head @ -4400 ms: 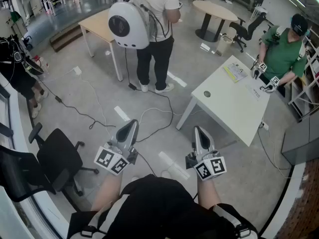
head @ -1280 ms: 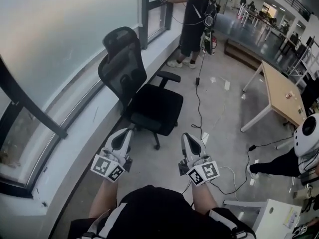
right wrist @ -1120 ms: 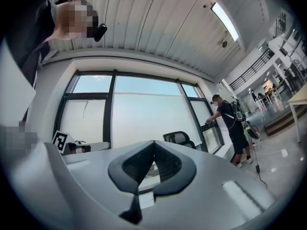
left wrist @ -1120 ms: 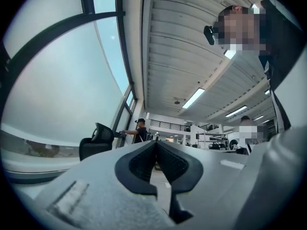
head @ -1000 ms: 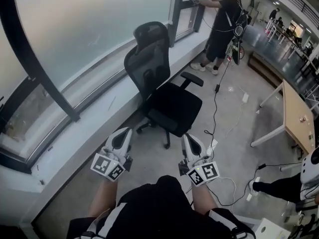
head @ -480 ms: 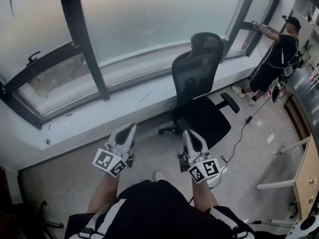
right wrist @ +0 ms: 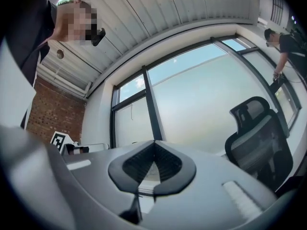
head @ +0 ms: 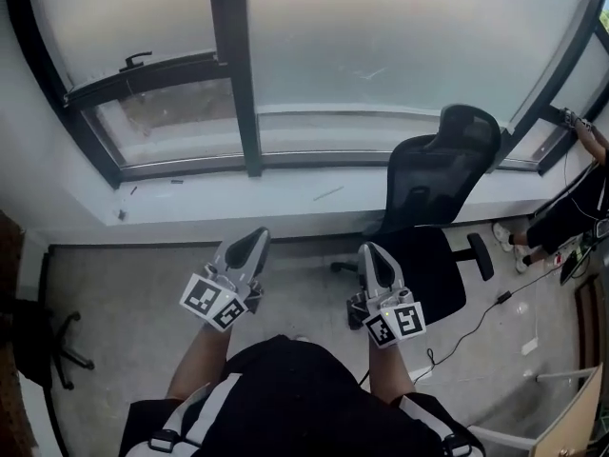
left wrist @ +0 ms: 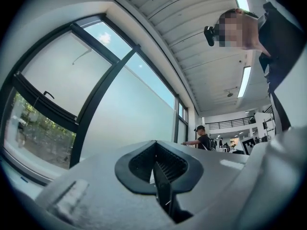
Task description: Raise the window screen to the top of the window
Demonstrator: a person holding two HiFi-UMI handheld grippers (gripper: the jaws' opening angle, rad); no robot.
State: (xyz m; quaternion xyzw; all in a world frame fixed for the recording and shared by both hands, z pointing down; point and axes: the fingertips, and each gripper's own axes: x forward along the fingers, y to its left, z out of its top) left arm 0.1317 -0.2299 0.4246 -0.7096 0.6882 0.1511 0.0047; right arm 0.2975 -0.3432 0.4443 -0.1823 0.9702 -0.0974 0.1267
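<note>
Currently: left gripper (head: 253, 239) and right gripper (head: 371, 252), both clenched, empty, well short of window screen (head: 133, 17). I'd step closer, open jaws, take its handle (head: 139, 60) squarely before lifting.

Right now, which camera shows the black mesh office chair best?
The head view: the black mesh office chair shows back, seat and armrest. The right gripper view catches mainly its backrest; the left gripper view misses it.

window screen (head: 400, 36): frosted, matt
window frame (head: 235, 84): dark matt metal
chair (head: 447, 160): black mesh back
floor (head: 114, 293): grey mottled concrete
left gripper (head: 255, 238): pale grey matt plastic shell
</note>
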